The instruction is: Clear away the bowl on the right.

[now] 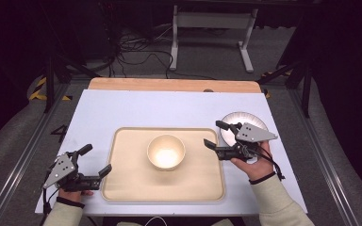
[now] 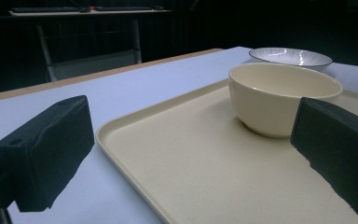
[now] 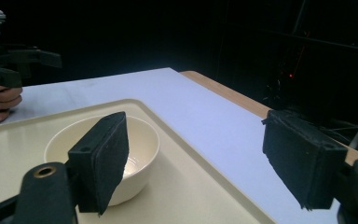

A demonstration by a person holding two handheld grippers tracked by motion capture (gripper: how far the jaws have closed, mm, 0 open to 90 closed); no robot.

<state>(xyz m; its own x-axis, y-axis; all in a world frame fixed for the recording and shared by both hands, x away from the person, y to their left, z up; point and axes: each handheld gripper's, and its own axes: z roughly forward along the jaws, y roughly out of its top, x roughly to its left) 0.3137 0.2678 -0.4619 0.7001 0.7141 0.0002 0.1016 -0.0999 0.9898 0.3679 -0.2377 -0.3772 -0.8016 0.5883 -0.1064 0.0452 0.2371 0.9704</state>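
1. Sitting upright at the middle of the tray (image 1: 122, 183), the cream bowl (image 1: 166, 151) is the thing nearest both grippers; it looks empty, round, thick-walled and glossy, most likely glazed ceramic.
2. Judging from that smooth, curved wall, a pinch on the rim could slip, and a sideways nudge from one jaw could skate the bowl across the tray or tip it.
3. The right gripper (image 1: 215, 135) hovers just right of the bowl over the tray's right edge, jaws spread wide and holding nothing; in the right gripper view one black jaw stands in front of the bowl (image 3: 135, 140). If it closes from here off-centre, I judge it would push the bowl, not catch it.
4. The left gripper (image 1: 95, 160) hangs at the tray's left edge, also wide open and empty, well apart from the bowl (image 2: 279, 95). Its jaw pads look matte, black and slightly rough, probably foam or rubber.
5. The tray is a beige, rounded rectangle with a low raised lip, and looks like matte plastic; a jaw catching that lip could shift tray and bowl together.
6. A shallow plate (image 1: 259, 120) with a dark rim and fine radial lines lies just behind the right gripper, partly under it; a backward swing of that hand could strike it.
7. The desk (image 1: 122, 108) is smooth and white, with a wooden strip at the far edge.
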